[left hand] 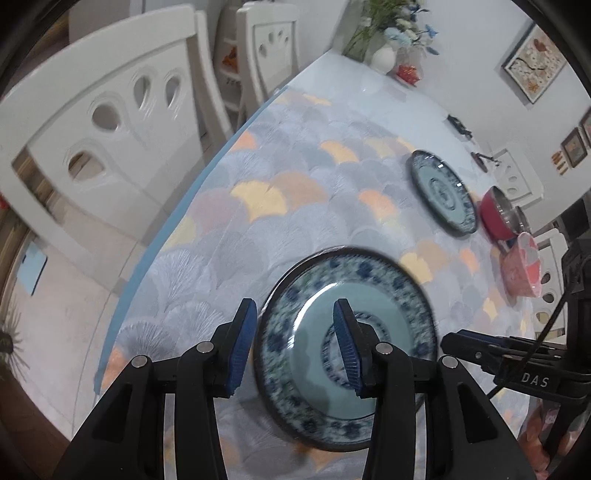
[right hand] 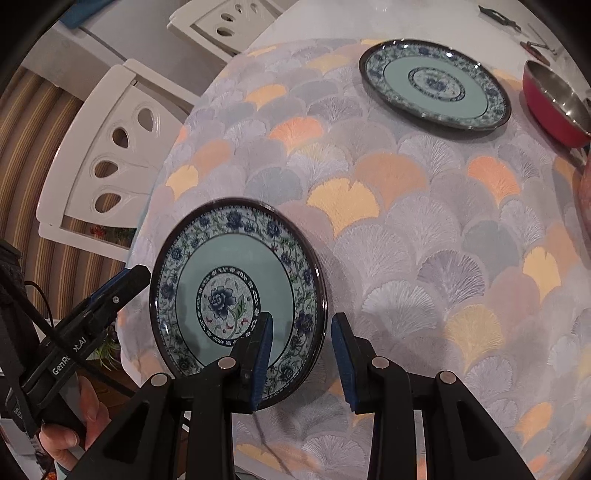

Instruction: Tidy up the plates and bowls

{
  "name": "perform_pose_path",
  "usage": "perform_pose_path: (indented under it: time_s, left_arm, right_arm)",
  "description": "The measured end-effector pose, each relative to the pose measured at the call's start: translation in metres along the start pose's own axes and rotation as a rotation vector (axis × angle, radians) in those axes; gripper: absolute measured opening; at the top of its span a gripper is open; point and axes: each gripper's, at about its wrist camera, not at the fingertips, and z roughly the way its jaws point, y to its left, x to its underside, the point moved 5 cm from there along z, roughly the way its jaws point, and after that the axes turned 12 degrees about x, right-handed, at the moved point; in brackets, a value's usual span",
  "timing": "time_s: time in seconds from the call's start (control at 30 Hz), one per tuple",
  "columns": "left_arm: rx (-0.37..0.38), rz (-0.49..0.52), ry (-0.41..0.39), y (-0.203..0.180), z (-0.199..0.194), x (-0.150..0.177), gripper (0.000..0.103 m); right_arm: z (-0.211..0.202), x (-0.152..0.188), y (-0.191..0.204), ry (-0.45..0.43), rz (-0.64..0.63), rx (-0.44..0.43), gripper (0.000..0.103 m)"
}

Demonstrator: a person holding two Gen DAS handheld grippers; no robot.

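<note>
A blue-and-teal floral plate [left hand: 354, 347] [right hand: 236, 299] lies on the patterned tablecloth near the table's front edge. My left gripper [left hand: 295, 347] is open, its jaws astride the plate's left rim. My right gripper [right hand: 301, 360] is open, its jaws astride the plate's right rim. Whether the pads touch the rim I cannot tell. A second matching plate [left hand: 443, 192] [right hand: 436, 85] lies farther back. A red bowl with a steel inside [left hand: 500, 214] [right hand: 557, 103] stands just right of it. A pink bowl [left hand: 521, 266] stands nearer, at the right edge.
White chairs [left hand: 92, 147] [right hand: 107, 162] stand along the table's left side. A vase of flowers [left hand: 391, 40] stands at the far end of the table. Small dark tools [right hand: 498, 16] lie on the white far part. The table edge [left hand: 155, 236] runs close by on the left.
</note>
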Motion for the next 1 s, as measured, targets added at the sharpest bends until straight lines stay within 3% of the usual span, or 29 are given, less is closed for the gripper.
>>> perform_pose_path:
  time_s: [0.27,0.33,0.37,0.4,0.47,0.6,0.8,1.0]
  left_arm:
    - [0.083,0.163,-0.072,-0.067,-0.016,-0.051,0.041]
    - [0.115,0.203,-0.082,-0.090,-0.014,-0.067,0.048]
    - [0.126,0.217,-0.085,-0.099,-0.012,-0.075,0.052]
    - [0.131,0.229,-0.085,-0.108,-0.009,-0.082,0.061]
    - [0.142,0.250,-0.097,-0.124,-0.003,-0.098,0.071]
    - [0.184,0.270,-0.092,-0.149,0.013,-0.122,0.071]
    - [0.194,0.310,-0.029,-0.172,0.059,-0.146,0.071]
    - [0.174,0.295,0.088,-0.164,0.124,-0.155,0.069]
  right_arm:
    - [-0.036,-0.023,-0.033,-0.087,0.089,0.003,0.035]
    - [-0.048,-0.031,-0.050,-0.117,0.146,0.002,0.043]
    - [-0.052,-0.032,-0.058,-0.128,0.167,0.003,0.052]
    - [-0.058,-0.036,-0.068,-0.144,0.200,0.007,0.056]
    - [-0.067,-0.044,-0.088,-0.169,0.266,0.011,0.059]
    - [-0.080,-0.060,-0.112,-0.196,0.322,0.017,0.059]
    - [-0.084,-0.084,-0.141,-0.240,0.356,0.077,0.059]
    - [-0.054,-0.110,-0.162,-0.217,0.364,0.131,0.059]
